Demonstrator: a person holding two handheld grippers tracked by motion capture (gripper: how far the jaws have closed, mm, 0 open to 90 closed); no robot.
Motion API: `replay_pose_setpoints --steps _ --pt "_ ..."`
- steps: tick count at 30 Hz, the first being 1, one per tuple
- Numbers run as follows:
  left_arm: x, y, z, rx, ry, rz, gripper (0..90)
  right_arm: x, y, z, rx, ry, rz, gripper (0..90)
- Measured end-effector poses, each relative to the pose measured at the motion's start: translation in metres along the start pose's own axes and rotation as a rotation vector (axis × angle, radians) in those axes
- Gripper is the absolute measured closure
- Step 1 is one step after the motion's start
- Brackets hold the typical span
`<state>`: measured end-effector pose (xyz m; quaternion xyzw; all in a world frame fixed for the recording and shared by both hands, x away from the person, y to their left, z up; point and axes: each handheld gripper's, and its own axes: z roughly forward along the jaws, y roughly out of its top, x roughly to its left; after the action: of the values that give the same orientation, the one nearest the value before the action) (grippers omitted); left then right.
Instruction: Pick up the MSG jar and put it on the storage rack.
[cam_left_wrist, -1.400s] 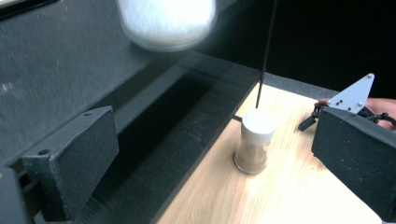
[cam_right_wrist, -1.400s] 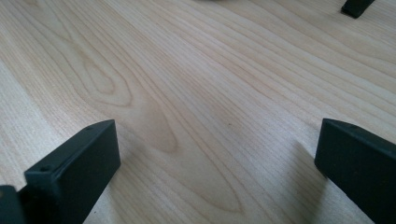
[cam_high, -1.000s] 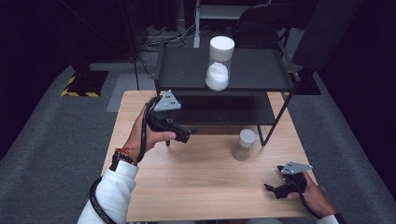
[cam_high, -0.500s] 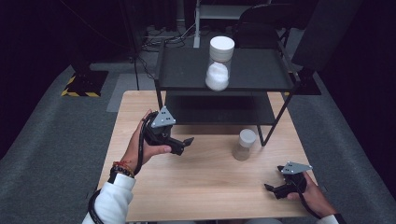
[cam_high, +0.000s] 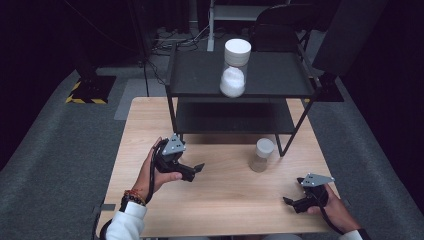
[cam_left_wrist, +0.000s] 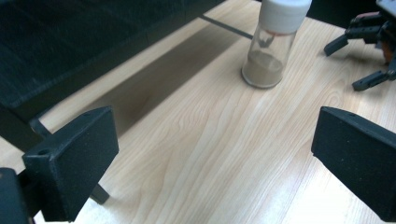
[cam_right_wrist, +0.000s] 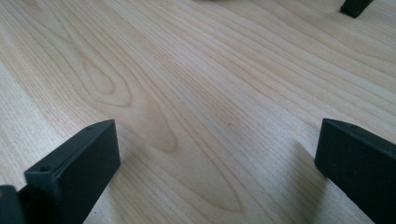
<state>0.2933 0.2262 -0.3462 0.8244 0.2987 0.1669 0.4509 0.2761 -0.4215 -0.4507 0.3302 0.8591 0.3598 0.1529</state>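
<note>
A person sat at a light wooden table (cam_high: 220, 205), holding a two-jaw gripper in each hand. The left gripper (cam_high: 192, 170) hovered over the table's left half with its jaws spread wide and empty, aimed toward a small clear jar (cam_high: 262, 155) with a white lid. That jar stood upright on the table just in front of a black two-tier metal shelf (cam_high: 200, 75), near the shelf's right front leg, and held a layer of brown powder at its bottom. In the left gripper view the jar (cam_left_wrist: 275, 44) sat well ahead of the open jaws, a little right of centre, with bare wood between.

The right gripper (cam_high: 295, 202) rested low near the table's right front corner, its jaws also spread and holding nothing; the right gripper view looked along plain wood grain.

On the shelf's top tier stood a taller clear jar (cam_high: 235, 67) with a white lid, part-filled with something white.

The step in hand appeared to be reaching for the small jar. Doing it well would likely mean keeping the jaws wide, bringing them level with the glass body below the lid, centring the jar between them, and closing gently so it stayed upright.

No brand, label or writing could be read on either jar.
</note>
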Motion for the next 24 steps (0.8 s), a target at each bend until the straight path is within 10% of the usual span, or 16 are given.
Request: replay_pose_setpoints --steps 24 --pt "-0.011 -0.056 0.018 0.071 0.034 -0.072 0.5 0.000 0.000 0.000 0.000 0.000 0.000 0.0"
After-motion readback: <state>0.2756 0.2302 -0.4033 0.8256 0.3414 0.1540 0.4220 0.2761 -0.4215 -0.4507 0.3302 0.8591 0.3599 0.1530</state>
